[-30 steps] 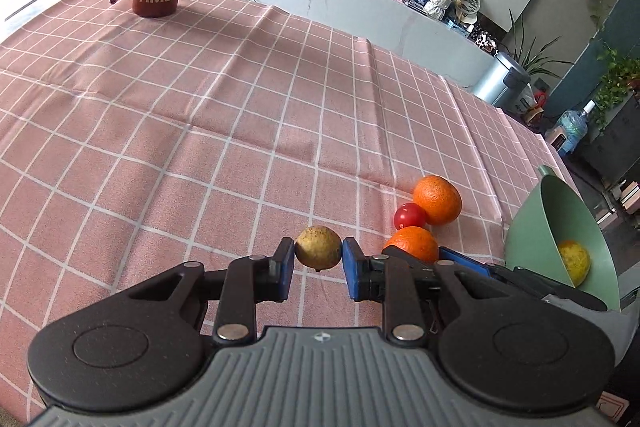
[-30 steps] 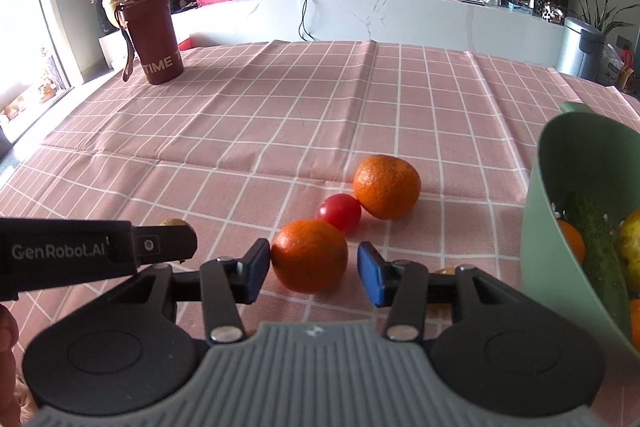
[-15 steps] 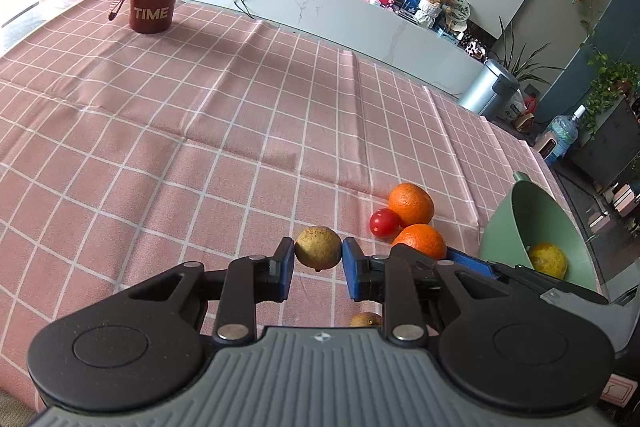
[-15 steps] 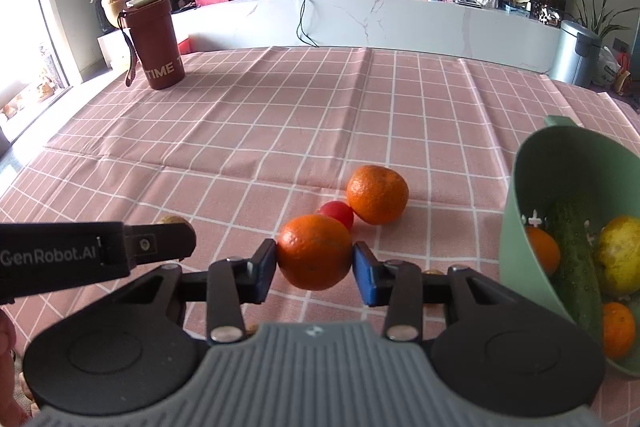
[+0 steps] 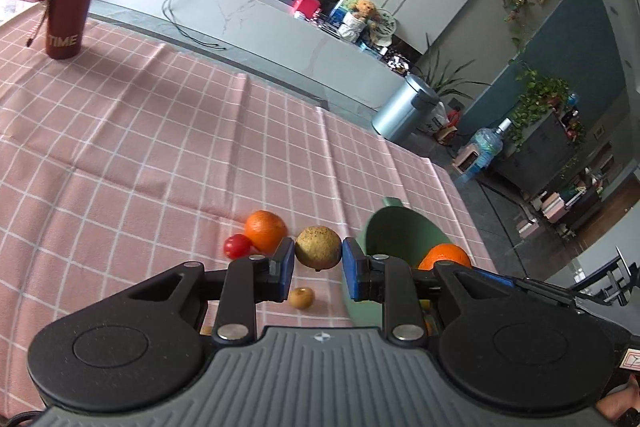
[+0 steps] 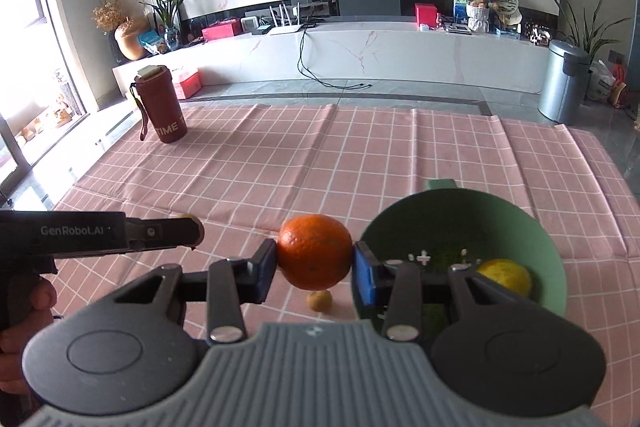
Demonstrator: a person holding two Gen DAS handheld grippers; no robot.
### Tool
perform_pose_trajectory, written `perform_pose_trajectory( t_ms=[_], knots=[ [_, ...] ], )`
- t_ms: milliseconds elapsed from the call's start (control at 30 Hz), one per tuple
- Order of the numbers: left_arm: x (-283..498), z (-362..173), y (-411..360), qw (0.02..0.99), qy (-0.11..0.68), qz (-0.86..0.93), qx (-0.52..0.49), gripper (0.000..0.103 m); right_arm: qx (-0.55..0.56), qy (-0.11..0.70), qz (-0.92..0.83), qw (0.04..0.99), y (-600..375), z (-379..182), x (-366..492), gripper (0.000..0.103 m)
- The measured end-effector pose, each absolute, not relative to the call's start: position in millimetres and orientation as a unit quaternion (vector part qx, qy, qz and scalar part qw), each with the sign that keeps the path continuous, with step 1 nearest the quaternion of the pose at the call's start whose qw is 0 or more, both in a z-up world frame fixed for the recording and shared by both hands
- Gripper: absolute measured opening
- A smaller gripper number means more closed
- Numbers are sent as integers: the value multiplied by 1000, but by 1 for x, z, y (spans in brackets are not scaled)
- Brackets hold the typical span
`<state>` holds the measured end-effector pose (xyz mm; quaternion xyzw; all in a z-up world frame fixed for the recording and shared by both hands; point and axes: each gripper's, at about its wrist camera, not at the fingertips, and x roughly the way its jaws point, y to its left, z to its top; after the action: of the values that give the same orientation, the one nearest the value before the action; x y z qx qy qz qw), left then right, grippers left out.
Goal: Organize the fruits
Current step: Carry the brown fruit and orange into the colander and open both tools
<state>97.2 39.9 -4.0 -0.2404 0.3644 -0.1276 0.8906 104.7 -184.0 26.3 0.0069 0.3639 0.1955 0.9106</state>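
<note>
My left gripper (image 5: 318, 263) is shut on a small yellow-brown fruit (image 5: 318, 247), held above the pink checked cloth. My right gripper (image 6: 314, 267) is shut on an orange (image 6: 315, 251), held in the air just left of the green bowl (image 6: 548, 247). That orange also shows in the left wrist view (image 5: 446, 255), by the bowl (image 5: 396, 227). A second orange (image 5: 265, 230), a cherry tomato (image 5: 237, 246) and a small tan fruit (image 5: 301, 297) lie on the cloth. A yellow fruit (image 6: 505, 277) lies in the bowl.
A dark red TIME bottle (image 6: 160, 103) stands at the far left of the table. The table's far edge faces a white TV counter (image 6: 360, 47). A silver bin (image 6: 564, 81) stands on the floor to the right. The left gripper's body (image 6: 100, 233) reaches in from the left.
Both grippers rose and swung right toward the bowl with their fruits. The right gripper, open around the orange a second ago, shut on it and lifted it off the cloth.
</note>
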Motion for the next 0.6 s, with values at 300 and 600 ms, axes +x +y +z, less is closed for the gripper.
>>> perform_pose_trajectory(
  t_ms=[300, 600],
  knots=[
    [132, 0, -48, 873, 409, -214, -156, 29, 13, 422, 172, 890, -257, 18, 123, 38],
    [160, -37, -102, 844, 486, -222, -50, 29, -37, 479, 176, 859, -274, -22, 143, 38]
  ],
)
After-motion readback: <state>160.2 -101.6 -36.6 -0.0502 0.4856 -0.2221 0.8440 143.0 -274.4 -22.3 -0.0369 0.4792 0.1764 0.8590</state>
